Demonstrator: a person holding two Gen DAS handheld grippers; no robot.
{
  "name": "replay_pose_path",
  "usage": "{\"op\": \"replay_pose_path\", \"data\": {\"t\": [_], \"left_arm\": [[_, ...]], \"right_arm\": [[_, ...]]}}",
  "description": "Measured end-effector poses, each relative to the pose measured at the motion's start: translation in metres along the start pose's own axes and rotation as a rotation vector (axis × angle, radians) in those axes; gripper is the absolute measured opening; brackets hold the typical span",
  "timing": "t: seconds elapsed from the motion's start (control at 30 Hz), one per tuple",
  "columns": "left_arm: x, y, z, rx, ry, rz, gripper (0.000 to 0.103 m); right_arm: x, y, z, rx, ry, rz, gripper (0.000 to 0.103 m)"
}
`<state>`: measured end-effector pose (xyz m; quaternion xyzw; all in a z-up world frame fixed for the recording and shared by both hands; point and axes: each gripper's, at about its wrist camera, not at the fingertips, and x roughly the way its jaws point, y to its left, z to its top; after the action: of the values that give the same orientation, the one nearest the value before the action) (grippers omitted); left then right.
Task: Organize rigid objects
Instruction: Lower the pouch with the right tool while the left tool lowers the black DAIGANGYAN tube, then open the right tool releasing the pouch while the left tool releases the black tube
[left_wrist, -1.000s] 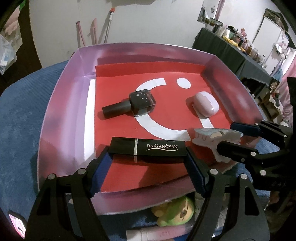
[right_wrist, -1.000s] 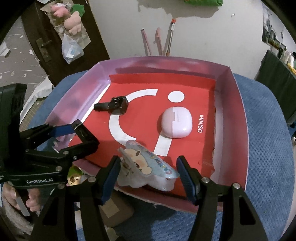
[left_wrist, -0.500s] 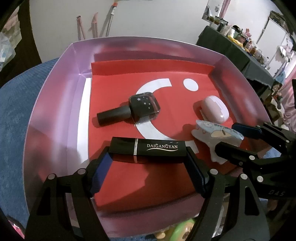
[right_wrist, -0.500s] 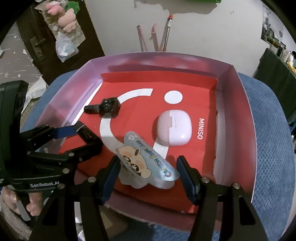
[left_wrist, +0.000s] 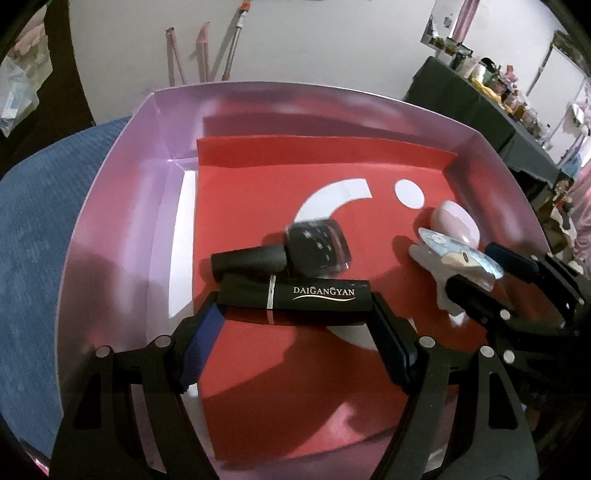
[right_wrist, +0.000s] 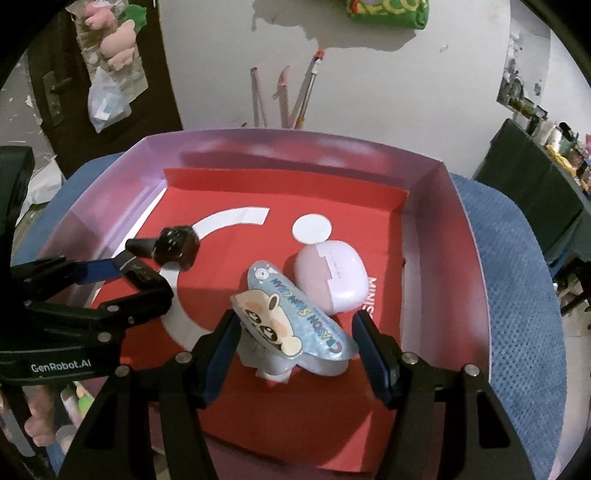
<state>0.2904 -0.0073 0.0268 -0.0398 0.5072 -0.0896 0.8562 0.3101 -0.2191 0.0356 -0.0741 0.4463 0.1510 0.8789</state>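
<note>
Box (right_wrist: 439, 236) holds bottle (left_wrist: 280, 254) and case (right_wrist: 332, 280); left gripper (left_wrist: 293, 314) pinches lipstick (left_wrist: 295, 293), right gripper (right_wrist: 295, 332) pinches toy (right_wrist: 291, 317), its lettering readable only rightside.

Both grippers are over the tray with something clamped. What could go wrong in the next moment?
1. The left gripper holds the black lipstick tube right against the nail polish bottle; lowering or sliding it may knock the bottle and roll it.
2. The right gripper grips the cartoon clip at an angle, close to the pink earbud case; on release it may tip onto the case.
3. The two grippers sit close together over the tray and might collide.
</note>
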Motion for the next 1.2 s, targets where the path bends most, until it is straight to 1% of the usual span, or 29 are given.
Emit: {"op": "replay_pose_path", "data": {"t": [0.07, 0.2, 0.43, 0.67, 0.87, 1.0, 1.03, 1.07, 1.2], "left_arm": [[0.004, 0.001, 0.004, -0.001, -0.001, 0.005, 0.076], [0.007, -0.005, 0.005, 0.020, -0.015, 0.033, 0.076], [0.008, -0.011, 0.002, 0.057, -0.011, 0.063, 0.076], [0.008, -0.009, 0.002, 0.059, -0.009, 0.064, 0.076], [0.007, -0.006, 0.003, 0.040, -0.010, 0.043, 0.077], [0.008, -0.009, 0.003, 0.049, -0.009, 0.054, 0.077], [0.008, -0.009, 0.003, 0.049, -0.009, 0.055, 0.079], [0.008, -0.010, 0.003, 0.046, -0.007, 0.051, 0.082], [0.007, -0.009, 0.003, 0.039, -0.007, 0.042, 0.083]], "right_arm": [[0.002, 0.000, 0.002, 0.000, -0.006, -0.014, 0.065], [0.006, -0.002, 0.004, 0.012, -0.002, -0.011, 0.065], [0.009, -0.001, 0.005, 0.017, 0.002, -0.008, 0.065], [0.008, -0.003, 0.001, 0.021, 0.000, -0.004, 0.065], [0.007, -0.004, 0.002, 0.024, -0.002, 0.002, 0.065], [0.007, -0.006, 0.002, 0.029, -0.003, 0.006, 0.065], [0.007, -0.006, 0.002, 0.031, -0.003, 0.008, 0.065], [0.007, -0.006, 0.002, 0.031, -0.004, 0.008, 0.065], [0.006, -0.006, 0.001, 0.035, -0.006, 0.016, 0.066]]}}
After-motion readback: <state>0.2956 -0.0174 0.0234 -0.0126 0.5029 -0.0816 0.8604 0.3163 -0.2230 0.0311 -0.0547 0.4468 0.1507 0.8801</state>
